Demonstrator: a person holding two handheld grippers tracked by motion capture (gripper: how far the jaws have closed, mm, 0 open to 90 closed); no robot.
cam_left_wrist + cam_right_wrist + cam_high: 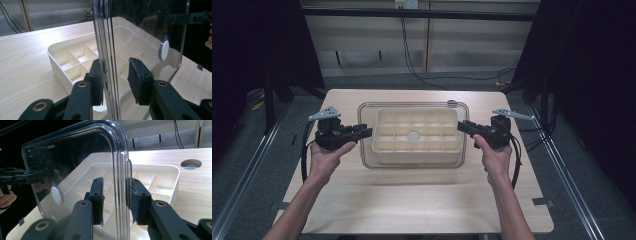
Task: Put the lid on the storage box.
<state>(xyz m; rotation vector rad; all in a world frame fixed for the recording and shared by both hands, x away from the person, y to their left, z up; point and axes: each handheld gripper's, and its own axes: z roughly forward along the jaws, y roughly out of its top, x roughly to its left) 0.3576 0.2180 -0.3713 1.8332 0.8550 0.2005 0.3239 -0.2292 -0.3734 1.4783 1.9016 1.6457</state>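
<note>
A pale wooden table [412,200] carries the whole scene, with a person's two bare forearms reaching in from the near edge. At its middle sits a cream-coloured tray [417,136] divided into small compartments. A clear plastic lid [413,106], larger than the tray and with rounded corners, is held between the two grippers above the tray, its rim showing all round the tray's outline. A small round white knob [414,136] sits at the lid's centre.

The left gripper [366,132] meets the lid's left short edge. Seen along its own jaws, the lid's rim [106,50] stands upright between them; one pad lies against the rim, while the other pad stands a little off it, with a gap showing. So the jaws are narrow but appear not to clamp the lid fully; the clear plastic makes that contact hard to judge. The tray [72,65] lies beyond and below this gripper's jaws, and the knob [163,50] is farther off along the lid.

The right gripper [460,126] meets the opposite short edge. From its own camera, the rim [122,170] runs between the two pads, both set close against it, so it grips the lid. The tray [160,182] lies just beyond its jaws, and the knob [57,195] farther off to one side.
</note>
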